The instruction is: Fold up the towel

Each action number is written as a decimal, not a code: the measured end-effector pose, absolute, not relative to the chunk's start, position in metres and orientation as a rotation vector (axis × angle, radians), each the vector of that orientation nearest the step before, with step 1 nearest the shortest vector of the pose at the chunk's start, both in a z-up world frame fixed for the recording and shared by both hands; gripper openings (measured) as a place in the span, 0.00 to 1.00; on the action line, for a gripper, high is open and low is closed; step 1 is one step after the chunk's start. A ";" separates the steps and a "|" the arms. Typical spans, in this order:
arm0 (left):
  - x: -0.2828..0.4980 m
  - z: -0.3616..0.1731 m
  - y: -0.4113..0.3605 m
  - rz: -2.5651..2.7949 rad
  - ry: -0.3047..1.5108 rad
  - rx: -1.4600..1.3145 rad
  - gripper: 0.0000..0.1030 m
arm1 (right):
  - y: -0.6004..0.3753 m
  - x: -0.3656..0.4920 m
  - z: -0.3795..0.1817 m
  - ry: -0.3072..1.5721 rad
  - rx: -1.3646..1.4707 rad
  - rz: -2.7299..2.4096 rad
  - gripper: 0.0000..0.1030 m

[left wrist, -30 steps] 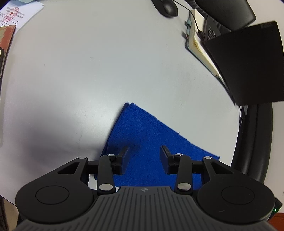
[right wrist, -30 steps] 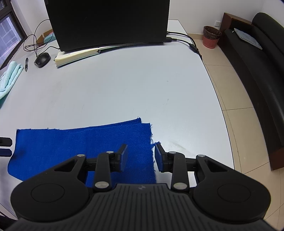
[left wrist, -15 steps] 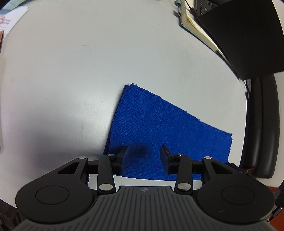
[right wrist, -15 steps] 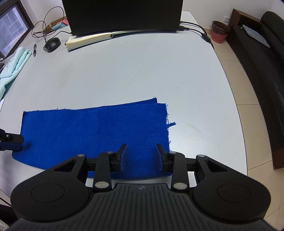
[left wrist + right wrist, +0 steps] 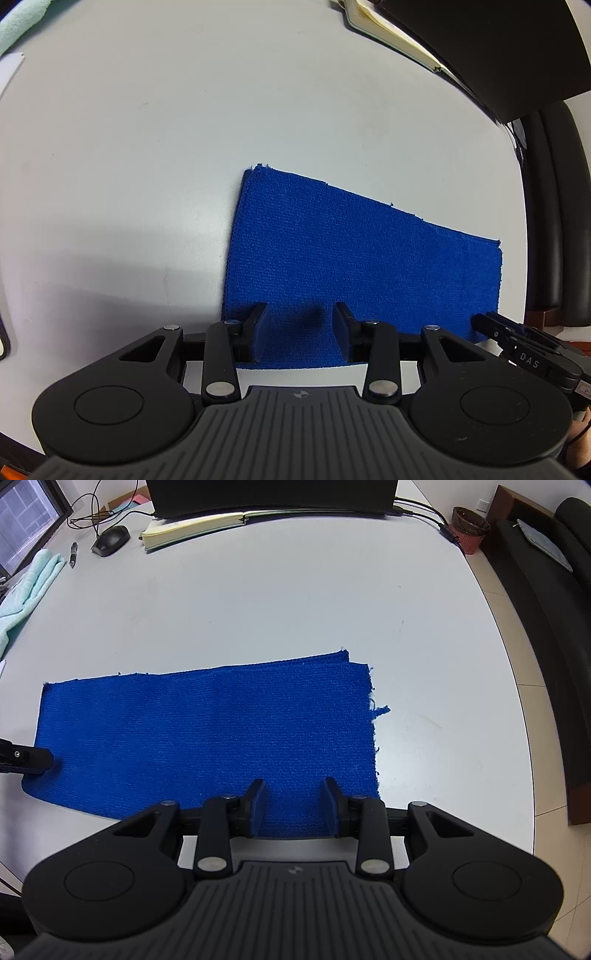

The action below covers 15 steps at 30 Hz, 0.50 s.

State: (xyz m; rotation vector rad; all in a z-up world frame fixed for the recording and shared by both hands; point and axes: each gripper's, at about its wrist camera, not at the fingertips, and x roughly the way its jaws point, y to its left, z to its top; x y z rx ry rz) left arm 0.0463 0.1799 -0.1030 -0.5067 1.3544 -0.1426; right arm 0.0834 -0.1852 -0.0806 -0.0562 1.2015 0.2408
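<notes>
Lying flat on white tabletop point(image 5: 295, 602), blue towel point(image 5: 207, 731) looks already folded once: soft, light, limp, frayed edge. Left tool point(image 5: 300, 330) & right tool point(image 5: 293, 805) both part-open, gripping nothing; pinch near-edge corners, both layers.

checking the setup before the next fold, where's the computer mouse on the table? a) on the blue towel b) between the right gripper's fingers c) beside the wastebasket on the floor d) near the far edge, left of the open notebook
d: in the right wrist view the mouse sits near the far table edge, left of the open notebook, well clear of the blue towel.
</notes>
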 end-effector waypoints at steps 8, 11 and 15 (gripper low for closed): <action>0.029 -0.105 0.174 -0.182 1.383 -0.498 0.39 | -0.181 0.095 -0.081 1.188 -0.090 0.249 0.34; 0.022 -0.107 0.172 -0.210 1.406 -0.502 0.39 | -0.178 0.101 -0.082 1.180 -0.111 0.258 0.35; 0.012 -0.109 0.168 -0.229 1.416 -0.512 0.39 | -0.172 0.107 -0.081 1.167 -0.140 0.272 0.36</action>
